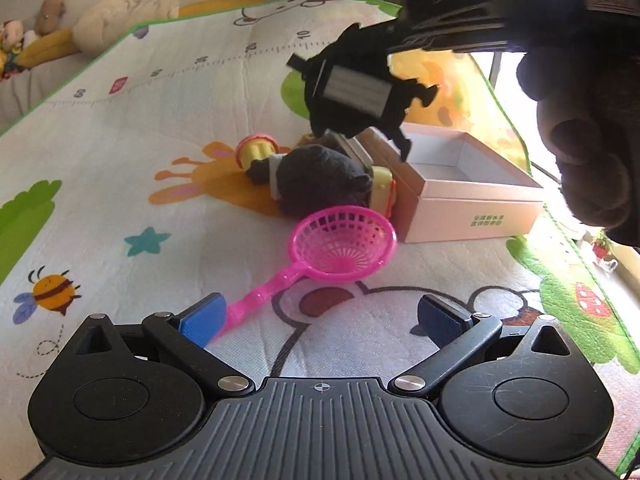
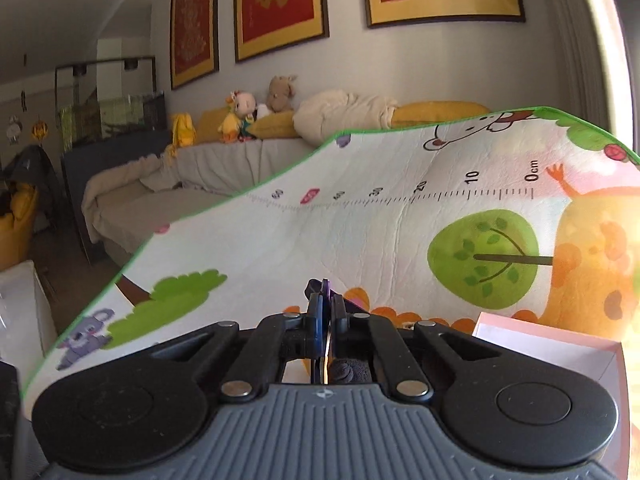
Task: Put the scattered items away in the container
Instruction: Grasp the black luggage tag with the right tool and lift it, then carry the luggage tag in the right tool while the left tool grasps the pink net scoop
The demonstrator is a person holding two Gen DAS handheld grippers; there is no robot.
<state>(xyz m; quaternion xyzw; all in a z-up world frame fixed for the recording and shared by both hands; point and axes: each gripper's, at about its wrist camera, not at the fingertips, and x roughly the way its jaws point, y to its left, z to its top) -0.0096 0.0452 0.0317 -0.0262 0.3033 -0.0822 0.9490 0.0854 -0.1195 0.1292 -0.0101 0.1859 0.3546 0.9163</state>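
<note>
Black fabric piece with a white ribbed panel (image 1: 352, 92): looks light, limp and floppy to us, with loose tabs dangling. We judge an edge pinch adequate, though the cloth may swing or slip.

It hangs off the tip of the right gripper (image 1: 394, 34), whose jaws are together and clamped on a thin edge of it. In the right wrist view only a dark sliver shows between the closed blue pads (image 2: 316, 312). The piece hangs above the near corner of the open pink cardboard box (image 1: 472, 200), not yet inside.

Left gripper (image 1: 320, 318): jaws wide apart, nothing between them. The pink plastic toy strainer (image 1: 340, 240) lies just ahead, its handle running toward the left blue pad.

Beyond the strainer, a dark grey plush toy (image 1: 316, 184) and yellow plastic toys (image 1: 256, 150) lie against the box on the cartoon play mat (image 1: 160, 100).
</note>
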